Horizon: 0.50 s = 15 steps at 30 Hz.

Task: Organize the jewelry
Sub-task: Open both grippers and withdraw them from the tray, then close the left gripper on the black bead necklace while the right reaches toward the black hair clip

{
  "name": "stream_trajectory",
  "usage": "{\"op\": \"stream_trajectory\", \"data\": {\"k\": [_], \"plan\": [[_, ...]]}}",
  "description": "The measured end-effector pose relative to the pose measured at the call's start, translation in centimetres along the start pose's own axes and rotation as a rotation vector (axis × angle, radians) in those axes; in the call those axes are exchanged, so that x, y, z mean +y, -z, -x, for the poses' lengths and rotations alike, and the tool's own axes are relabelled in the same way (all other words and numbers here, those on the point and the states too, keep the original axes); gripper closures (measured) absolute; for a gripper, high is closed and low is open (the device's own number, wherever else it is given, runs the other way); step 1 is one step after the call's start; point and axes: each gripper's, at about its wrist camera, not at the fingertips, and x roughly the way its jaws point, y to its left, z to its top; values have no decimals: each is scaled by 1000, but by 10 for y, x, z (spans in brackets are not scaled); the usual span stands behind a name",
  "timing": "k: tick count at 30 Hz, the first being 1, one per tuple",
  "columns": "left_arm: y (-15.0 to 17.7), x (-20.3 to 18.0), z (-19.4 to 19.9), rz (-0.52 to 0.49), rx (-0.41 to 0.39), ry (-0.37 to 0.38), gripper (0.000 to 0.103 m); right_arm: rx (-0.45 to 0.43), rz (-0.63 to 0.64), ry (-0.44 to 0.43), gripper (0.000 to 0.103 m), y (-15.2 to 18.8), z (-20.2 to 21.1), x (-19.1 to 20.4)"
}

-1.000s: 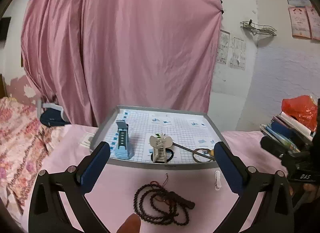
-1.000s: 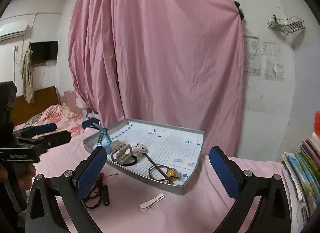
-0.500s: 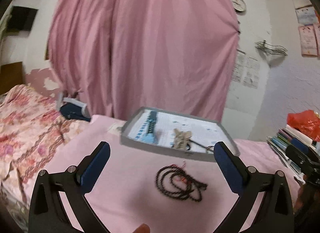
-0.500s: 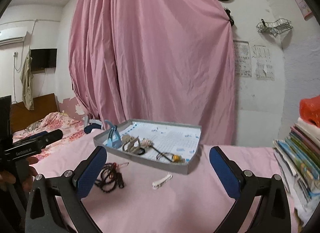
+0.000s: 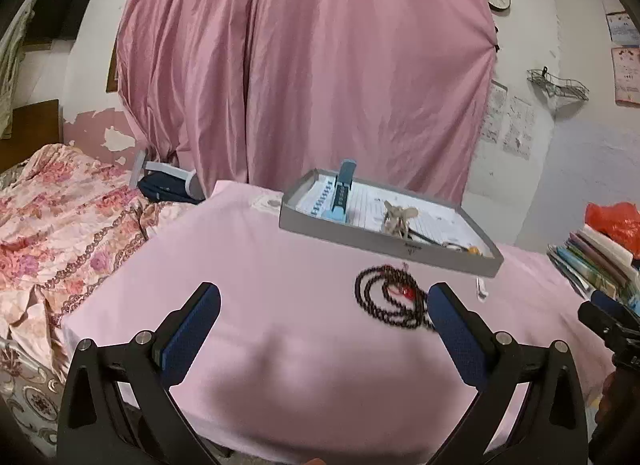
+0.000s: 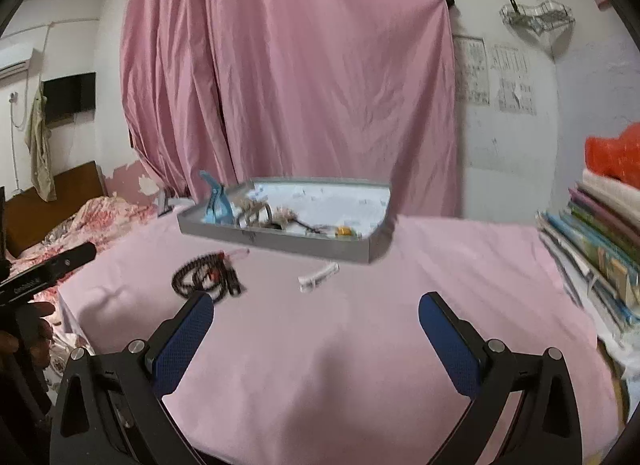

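Your left gripper point(image 5: 325, 301) wide open, holds nothing. Your right gripper point(image 6: 316, 311) same. Bead necklace point(image 5: 390, 301) on pink cloth point(image 5: 260, 273), near gray tray point(image 5: 384, 243).

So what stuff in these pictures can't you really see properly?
- Right view: the bead necklace and white hair clip are smeared by motion blur.
- Left view: the right finger of the left claw covers part of the necklace.
- Both views: the small things by the yellow bead in the tray are too small to name.
- Wall papers: print unreadable.
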Motion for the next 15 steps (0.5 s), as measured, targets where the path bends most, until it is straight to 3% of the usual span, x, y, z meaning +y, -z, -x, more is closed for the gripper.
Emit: {"op": "stream_trajectory", "data": {"k": [7, 15], "plan": [[12, -10, -13, -22, 94, 27, 2, 104, -52, 42, 0, 17, -15, -6], [14, -19, -30, -61, 146, 32, 2, 153, -61, 45, 0, 23, -25, -11]]}}
